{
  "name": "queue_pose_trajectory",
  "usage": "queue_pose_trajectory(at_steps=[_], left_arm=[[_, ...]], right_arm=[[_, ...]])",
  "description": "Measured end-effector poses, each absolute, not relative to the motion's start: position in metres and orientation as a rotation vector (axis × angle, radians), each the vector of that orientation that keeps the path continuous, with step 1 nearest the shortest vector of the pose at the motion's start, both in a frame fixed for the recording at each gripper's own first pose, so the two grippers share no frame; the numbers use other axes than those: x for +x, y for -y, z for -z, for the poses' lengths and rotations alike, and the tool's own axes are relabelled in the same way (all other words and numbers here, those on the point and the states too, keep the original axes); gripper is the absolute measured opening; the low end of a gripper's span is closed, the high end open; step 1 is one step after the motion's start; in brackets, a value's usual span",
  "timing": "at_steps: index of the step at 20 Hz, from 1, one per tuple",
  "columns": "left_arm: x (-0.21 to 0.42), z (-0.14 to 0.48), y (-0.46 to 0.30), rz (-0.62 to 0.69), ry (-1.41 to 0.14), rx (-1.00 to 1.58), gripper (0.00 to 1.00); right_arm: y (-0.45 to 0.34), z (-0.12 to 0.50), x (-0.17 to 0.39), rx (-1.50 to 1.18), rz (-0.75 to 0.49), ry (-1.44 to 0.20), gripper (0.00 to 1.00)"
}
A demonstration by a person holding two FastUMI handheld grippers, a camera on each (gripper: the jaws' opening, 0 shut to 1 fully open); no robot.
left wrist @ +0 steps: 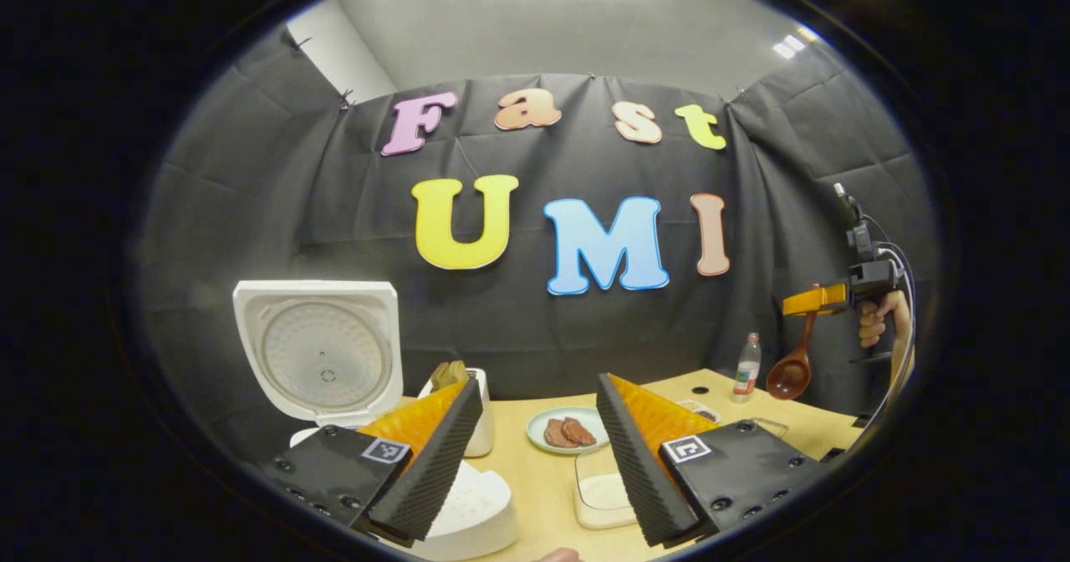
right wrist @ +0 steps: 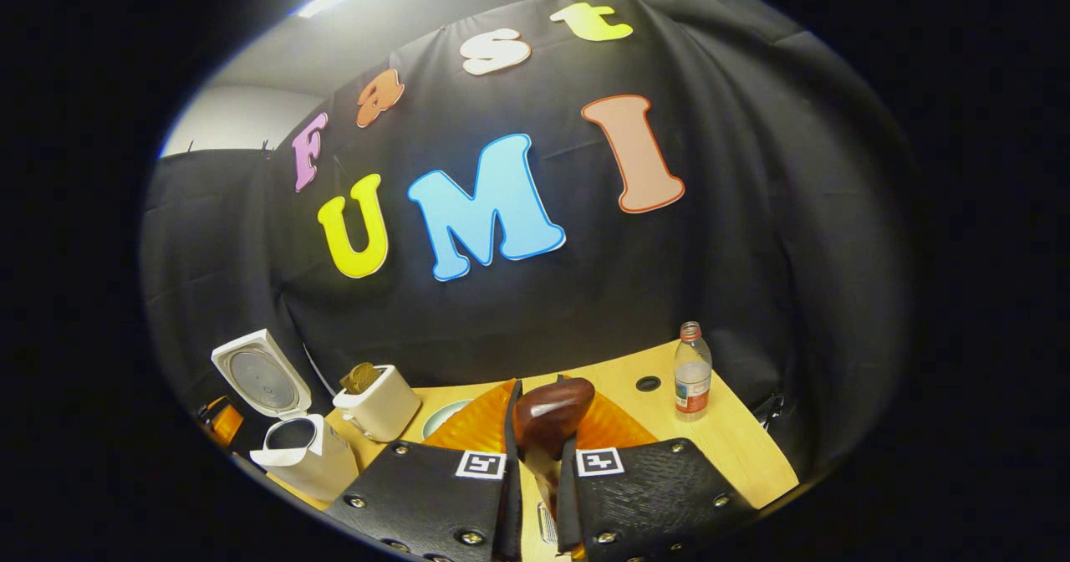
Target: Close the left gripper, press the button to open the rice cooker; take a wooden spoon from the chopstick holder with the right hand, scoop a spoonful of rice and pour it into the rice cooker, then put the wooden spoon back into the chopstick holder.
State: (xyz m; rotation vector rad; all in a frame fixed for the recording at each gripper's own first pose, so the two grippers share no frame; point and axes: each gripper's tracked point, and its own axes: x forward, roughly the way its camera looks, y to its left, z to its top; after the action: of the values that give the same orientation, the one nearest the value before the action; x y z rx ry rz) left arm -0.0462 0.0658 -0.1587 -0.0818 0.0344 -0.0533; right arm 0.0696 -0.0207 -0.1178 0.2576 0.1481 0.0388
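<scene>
The white rice cooker [left wrist: 468,516] stands at the lower left with its lid [left wrist: 322,353] raised upright. My left gripper [left wrist: 539,386] is open and empty, above the table between the cooker and a clear box [left wrist: 579,503] of white rice. The white chopstick holder [left wrist: 482,428] stands just behind the left finger. Far right, a hand holds my right gripper [left wrist: 823,298] high with the wooden spoon [left wrist: 792,370] hanging bowl-down. In the right gripper view the right gripper [right wrist: 539,390] is shut on the wooden spoon [right wrist: 552,416], well above the table; the cooker [right wrist: 292,449] and holder [right wrist: 380,407] lie to the lower left.
A pale plate [left wrist: 539,428] with brown food slices sits mid-table. A plastic bottle [left wrist: 746,367] stands at the back right, also seen as the bottle [right wrist: 692,371] next to a round hole [right wrist: 646,383] in the wooden table [right wrist: 736,453]. Black cloth walls close the booth.
</scene>
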Motion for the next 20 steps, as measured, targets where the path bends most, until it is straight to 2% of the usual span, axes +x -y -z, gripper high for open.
queue_pose_trajectory(at_steps=[8, 9, 10, 20], left_arm=[[-0.046, 0.155, -0.056, 0.072, -0.029, -0.082, 0.95], [-0.046, 0.156, -0.056, 0.074, -0.031, -0.080, 0.95], [-0.046, 0.157, -0.055, 0.076, -0.033, -0.079, 0.95], [-0.046, 0.162, -0.063, 0.065, -0.052, -0.069, 0.95]], right_arm=[[0.026, 0.148, 0.070, 0.286, -0.027, -0.153, 0.16], [0.026, 0.152, 0.071, 0.286, -0.027, -0.153, 0.21], [0.026, 0.154, 0.071, 0.292, -0.027, -0.153, 0.16], [0.021, 0.194, 0.077, 0.310, -0.015, -0.208, 0.16]])
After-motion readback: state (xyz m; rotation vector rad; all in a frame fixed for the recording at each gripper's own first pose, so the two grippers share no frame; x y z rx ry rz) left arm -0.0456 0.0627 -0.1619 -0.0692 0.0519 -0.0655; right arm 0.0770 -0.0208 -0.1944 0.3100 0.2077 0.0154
